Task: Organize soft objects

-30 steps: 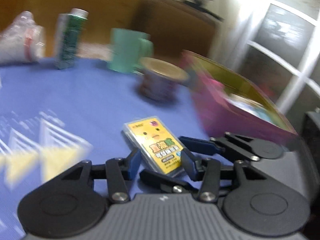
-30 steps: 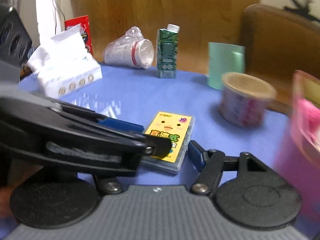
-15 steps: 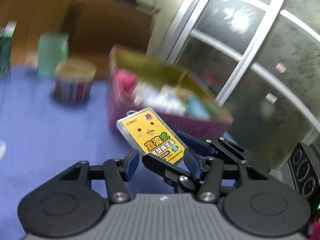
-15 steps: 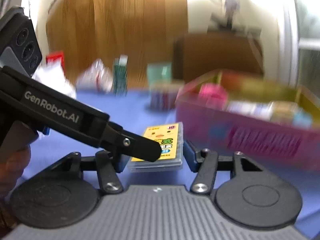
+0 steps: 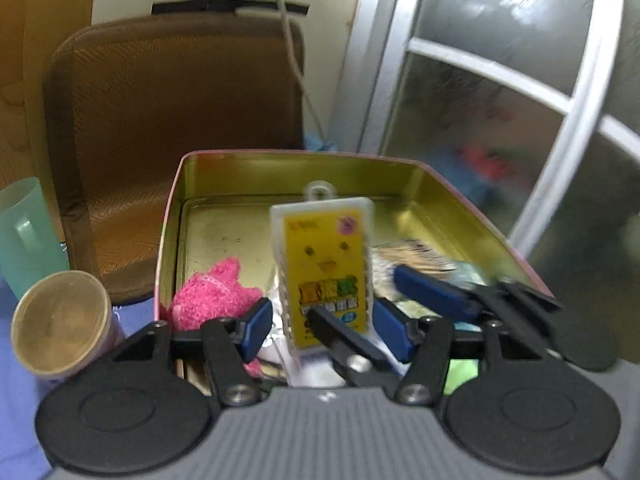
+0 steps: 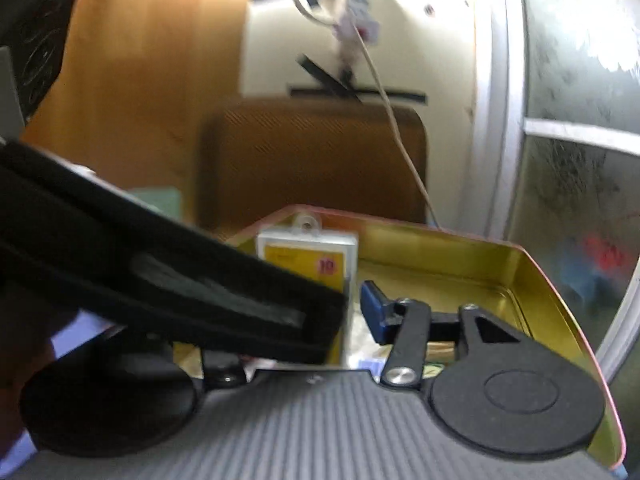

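Note:
A clear plastic case with a yellow cartoon card (image 5: 326,270) stands upright above the open pink tin (image 5: 172,216) with its gold inside. Both grippers crowd it. My left gripper (image 5: 322,326) has its blue pads a little apart, either side of the case's lower end. My right gripper's fingers (image 5: 434,294) cross in front of the case from the right. In the right wrist view the case (image 6: 308,256) sits between my right gripper's (image 6: 354,310) pads, with the left gripper's body (image 6: 168,276) hiding its left side. A pink plush toy (image 5: 212,296) lies in the tin.
A paper cup with a gold lid (image 5: 60,326) and a green mug (image 5: 24,236) stand left of the tin on the blue table. A brown chair back (image 5: 176,120) is behind the tin. Packets (image 5: 420,256) lie in the tin's right half. A window frame (image 5: 572,128) is at right.
Both grippers lifted the yellow case off the blue table and carried it right, to above the open tin. The case has turned upright.

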Available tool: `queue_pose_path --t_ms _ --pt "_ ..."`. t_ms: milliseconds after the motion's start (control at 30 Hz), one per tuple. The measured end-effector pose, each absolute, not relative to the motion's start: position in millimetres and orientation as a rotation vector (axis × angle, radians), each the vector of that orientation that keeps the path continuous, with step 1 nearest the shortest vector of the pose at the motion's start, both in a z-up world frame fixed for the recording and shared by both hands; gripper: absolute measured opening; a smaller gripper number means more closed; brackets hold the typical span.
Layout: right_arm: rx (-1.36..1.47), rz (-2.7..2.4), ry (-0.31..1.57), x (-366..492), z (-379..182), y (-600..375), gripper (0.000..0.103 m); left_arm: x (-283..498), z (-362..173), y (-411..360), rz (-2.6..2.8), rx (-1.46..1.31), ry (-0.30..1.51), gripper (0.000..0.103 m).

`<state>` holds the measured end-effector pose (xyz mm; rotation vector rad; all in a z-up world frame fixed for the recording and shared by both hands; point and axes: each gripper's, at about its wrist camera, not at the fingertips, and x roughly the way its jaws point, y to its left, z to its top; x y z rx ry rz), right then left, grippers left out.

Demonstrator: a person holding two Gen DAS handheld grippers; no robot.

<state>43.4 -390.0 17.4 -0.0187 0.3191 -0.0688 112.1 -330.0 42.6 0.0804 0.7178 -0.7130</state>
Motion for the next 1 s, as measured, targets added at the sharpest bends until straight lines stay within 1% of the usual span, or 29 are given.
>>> queue_pose_path --t_ms 67,167,233,333,500,567,600,733,867,900,933,1000 --pt "0.024 -0.072 0.293 29.7 13.3 -398.3 0.06 113.5 37.8 -330.6 -0.71 0.064 0.726 0.064" --pt "0.054 -0.085 0.26 4.7 5.2 -399.4 0.06 107.5 36.3 -325.7 -0.704 0.06 0.711 0.067" --pt "0.085 -0.094 0.242 -8.3 3.7 -399.9 0.06 98.9 38.7 -321.8 -0.713 0.068 0.696 0.074" --pt "0.117 -0.087 0.215 -22.7 4.7 -393.6 0.061 79.6 47.4 -317.4 -0.704 0.106 0.664 0.074" --pt "0.124 -0.071 0.176 -47.3 9.6 -382.4 0.072 43.5 64.7 -297.8 -0.672 0.133 0.635 0.074" --pt "0.108 -0.062 0.164 -56.2 11.6 -374.2 0.079 35.2 67.9 -287.8 -0.659 0.113 0.649 0.075" --pt "0.096 -0.065 0.159 -60.7 12.2 -368.6 0.08 31.8 69.2 -280.9 -0.656 0.094 0.656 0.078" --pt "0.03 -0.054 0.163 -70.6 14.5 -345.5 0.082 15.9 75.8 -257.6 -0.63 0.06 0.623 0.09" --pt "0.01 -0.032 0.169 -82.0 16.4 -332.0 0.082 4.4 77.4 -237.4 -0.582 0.067 0.59 0.092" --pt "0.022 -0.029 0.171 -84.5 17.1 -332.2 0.082 3.4 76.1 -232.1 -0.581 0.055 0.599 0.093" --pt "0.034 -0.028 0.174 -86.1 17.5 -333.2 0.082 2.8 74.8 -225.8 -0.587 0.036 0.607 0.098" --pt "0.066 -0.022 0.199 -86.3 18.2 -336.4 0.083 -0.2 72.2 -215.0 -0.575 0.009 0.607 0.1"
